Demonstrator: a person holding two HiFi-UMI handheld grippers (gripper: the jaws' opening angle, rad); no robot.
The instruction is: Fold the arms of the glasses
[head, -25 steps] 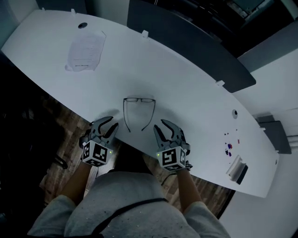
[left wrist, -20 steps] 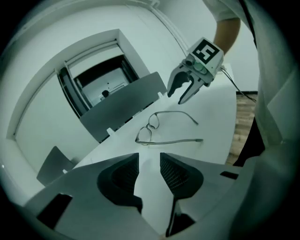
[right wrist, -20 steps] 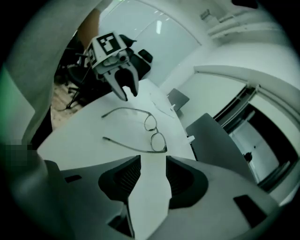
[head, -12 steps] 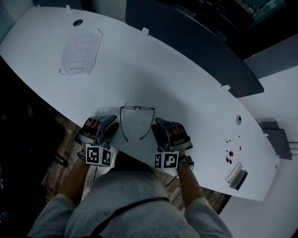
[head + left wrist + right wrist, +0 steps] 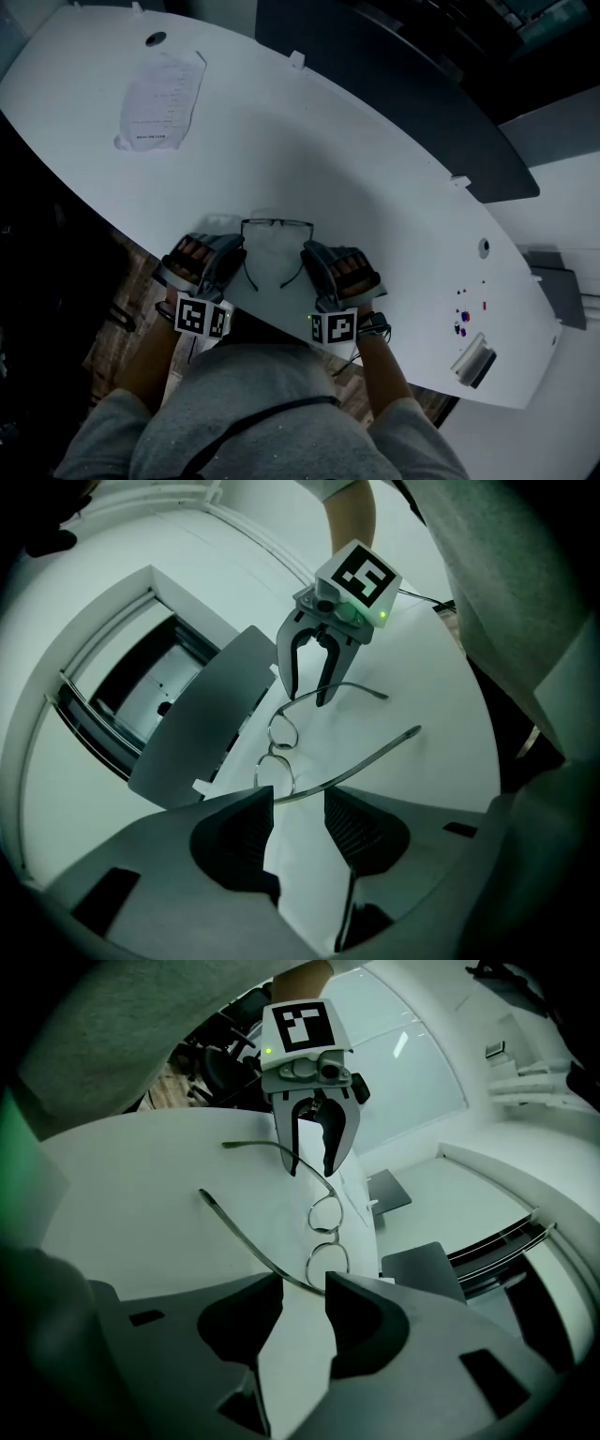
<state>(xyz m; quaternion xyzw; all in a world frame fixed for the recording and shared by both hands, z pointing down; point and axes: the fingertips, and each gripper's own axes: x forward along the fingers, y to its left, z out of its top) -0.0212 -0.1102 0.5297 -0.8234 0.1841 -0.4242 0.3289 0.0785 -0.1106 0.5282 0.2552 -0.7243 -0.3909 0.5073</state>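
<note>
Head view: white curved worktop (image 5: 366, 187), dark panel (image 5: 394, 84) along its far edge, dark floor on the near side. Printed sheet of paper (image 5: 161, 101) sits far left on the worktop, well apart from the rest. A few small coloured bits (image 5: 460, 317) lie toward the right end. Glasses (image 5: 277, 246) lie near the near edge, front facing away from the person. Both arms are unfolded and point back toward the person. Left hand-held gripper (image 5: 232, 260) is just beside one arm, right hand-held gripper (image 5: 312, 262) just beside the other, with the glasses between the two. Jaw gaps are hard to read from up here.

Left gripper view: left hand-held gripper (image 5: 298, 803) has its jaws wide apart; they have just been opening. The near arm (image 5: 375, 750) of the glasses runs across the gap at the jaw tips. Pads aren't pressing on it, nothing gripped. Lenses lie just beyond, flat on the worktop. Right hand-held gripper (image 5: 307, 696) is opposite, jaws apart, tips straddling the other arm near its hinge.

Right gripper view: right hand-held gripper (image 5: 302, 1302) has its jaws apart; they have just been closing slightly. An arm (image 5: 239, 1235) comes in diagonally, its hinge end in the gap at the tips, no clamp on it. Left hand-held gripper (image 5: 312, 1168) is opposite, jaws apart, down over the far arm.
</note>
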